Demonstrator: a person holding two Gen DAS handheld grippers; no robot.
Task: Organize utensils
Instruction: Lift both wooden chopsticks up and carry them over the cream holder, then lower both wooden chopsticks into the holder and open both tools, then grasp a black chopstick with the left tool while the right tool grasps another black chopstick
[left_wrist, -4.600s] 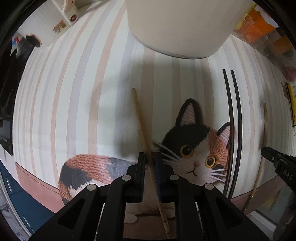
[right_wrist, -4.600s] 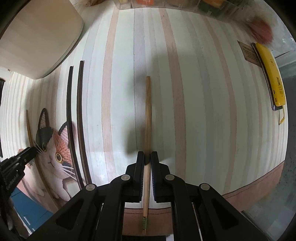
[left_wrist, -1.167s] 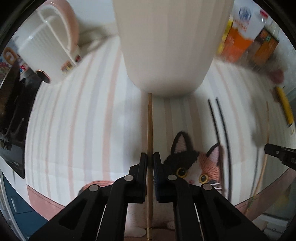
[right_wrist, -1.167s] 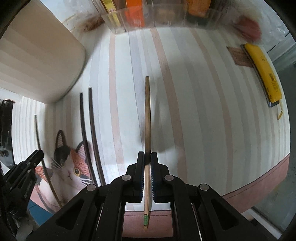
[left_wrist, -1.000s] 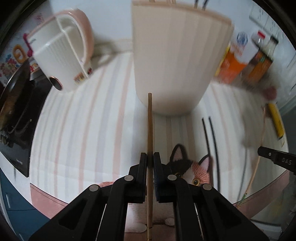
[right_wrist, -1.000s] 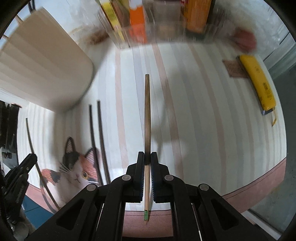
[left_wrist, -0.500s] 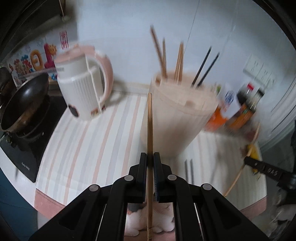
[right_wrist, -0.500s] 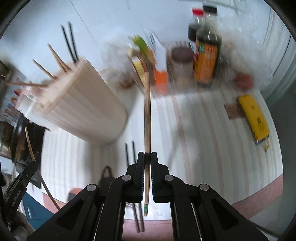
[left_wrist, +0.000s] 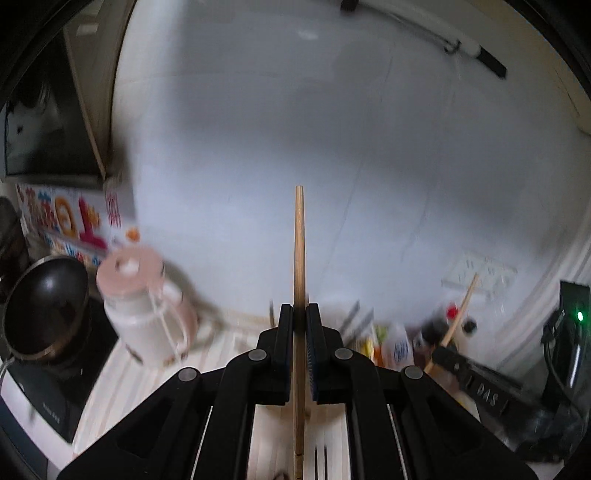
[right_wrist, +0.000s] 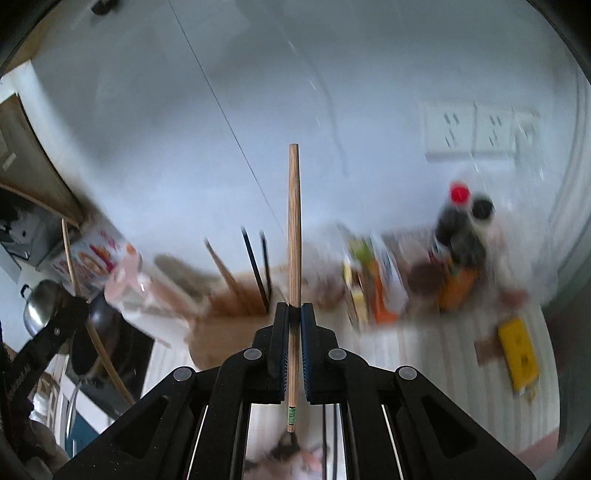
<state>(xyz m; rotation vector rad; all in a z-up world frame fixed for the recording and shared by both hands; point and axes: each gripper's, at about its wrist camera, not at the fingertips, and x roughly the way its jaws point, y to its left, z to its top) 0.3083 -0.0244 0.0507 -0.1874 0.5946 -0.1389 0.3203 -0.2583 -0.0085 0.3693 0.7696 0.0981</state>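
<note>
My left gripper (left_wrist: 299, 314) is shut on a light wooden chopstick (left_wrist: 299, 251), held high and pointing up at the white wall. My right gripper (right_wrist: 293, 314) is shut on a darker wooden chopstick (right_wrist: 293, 221) with a green band near its end, also raised and pointing up. The beige utensil holder (right_wrist: 221, 332) with several chopsticks standing in it shows blurred below and left of the right gripper. The right gripper (left_wrist: 443, 356) with its chopstick also shows at the lower right of the left wrist view. The left gripper's arm (right_wrist: 44, 350) is at the left edge of the right wrist view.
A pink and white kettle (left_wrist: 144, 314) and a black pan (left_wrist: 44, 302) on a cooktop stand at the left. Sauce bottles (right_wrist: 461, 251) and cartons stand at the back right. A yellow object (right_wrist: 517, 350) lies on the striped mat. Wall sockets (right_wrist: 476, 129) are above.
Both grippers have lifted their chopsticks off the striped cat mat and tilted upward, so the views now look at the wall above the holder. The frames are motion-blurred.
</note>
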